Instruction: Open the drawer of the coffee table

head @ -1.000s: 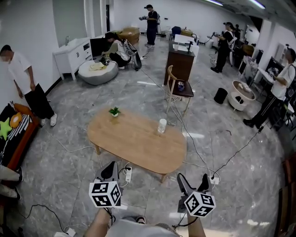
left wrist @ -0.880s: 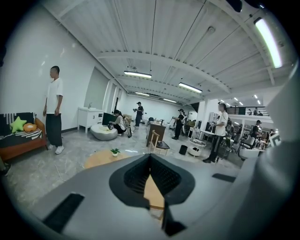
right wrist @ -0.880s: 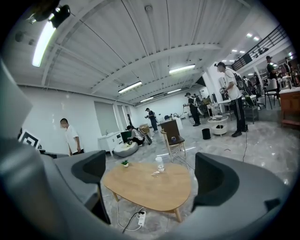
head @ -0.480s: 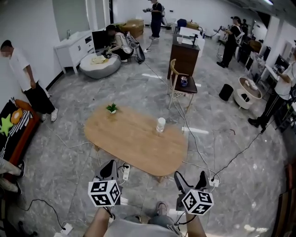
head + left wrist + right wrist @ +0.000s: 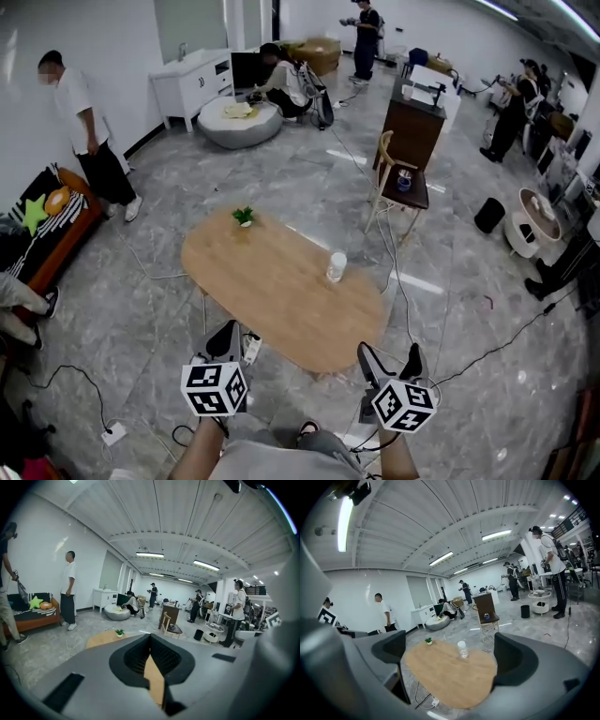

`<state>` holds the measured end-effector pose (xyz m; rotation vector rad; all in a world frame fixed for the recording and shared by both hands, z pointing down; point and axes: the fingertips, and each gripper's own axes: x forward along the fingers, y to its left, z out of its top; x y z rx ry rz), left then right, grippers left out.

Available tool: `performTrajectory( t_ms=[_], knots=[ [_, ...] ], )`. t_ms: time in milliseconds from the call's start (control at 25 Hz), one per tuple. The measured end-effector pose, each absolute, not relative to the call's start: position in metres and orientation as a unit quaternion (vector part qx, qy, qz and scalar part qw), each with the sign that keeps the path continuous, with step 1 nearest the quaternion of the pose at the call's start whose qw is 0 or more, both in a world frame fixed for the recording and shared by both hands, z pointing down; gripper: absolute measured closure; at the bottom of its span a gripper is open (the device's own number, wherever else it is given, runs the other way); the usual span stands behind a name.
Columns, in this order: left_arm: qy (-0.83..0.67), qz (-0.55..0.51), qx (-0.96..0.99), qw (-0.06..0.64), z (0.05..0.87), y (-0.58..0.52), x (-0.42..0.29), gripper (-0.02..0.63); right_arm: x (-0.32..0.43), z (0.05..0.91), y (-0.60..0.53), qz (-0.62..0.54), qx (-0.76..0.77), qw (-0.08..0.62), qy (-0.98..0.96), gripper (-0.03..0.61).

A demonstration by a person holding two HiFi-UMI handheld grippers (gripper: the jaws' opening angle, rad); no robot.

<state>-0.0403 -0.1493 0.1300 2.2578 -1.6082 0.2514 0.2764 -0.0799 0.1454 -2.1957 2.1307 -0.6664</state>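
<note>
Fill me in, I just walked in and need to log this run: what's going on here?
A person stands just short of the oval coffee table, holding a gripper in each hand. The left gripper has its jaws together and the right gripper has them apart. Both are empty, and neither touches the table. A small potted plant and a pale cup stand on the tabletop. No drawer is visible in these views.

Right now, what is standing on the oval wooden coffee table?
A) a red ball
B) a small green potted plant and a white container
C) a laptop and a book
B: the head view shows a small green potted plant and a white container standing apart on the oval wooden coffee table.
</note>
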Motion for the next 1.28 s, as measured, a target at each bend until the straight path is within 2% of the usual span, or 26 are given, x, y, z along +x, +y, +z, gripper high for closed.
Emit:
performTrajectory(
  t_ms=[280,880,1080,1280],
  knots=[
    [-0.598,0.087,0.775,0.184,0.134,-0.154,-0.038,0.62,0.28,0.15,-0.116,-0.217,-0.67,-0.008,0.709,-0.009],
    [-0.57,0.112,0.789,0.201,0.168,-0.167,-0.05,0.62,0.225,0.177,-0.126,-0.237,-0.65,-0.033,0.722,-0.004],
    [-0.553,0.133,0.792,0.224,0.223,-0.155,-0.061,0.62,0.207,0.22,-0.12,-0.24,-0.65,-0.051,0.72,0.005],
    [-0.535,0.159,0.797,0.23,0.304,-0.154,-0.054,0.62,0.203,0.299,-0.125,-0.252,-0.651,-0.059,0.713,0.005]
  ],
)
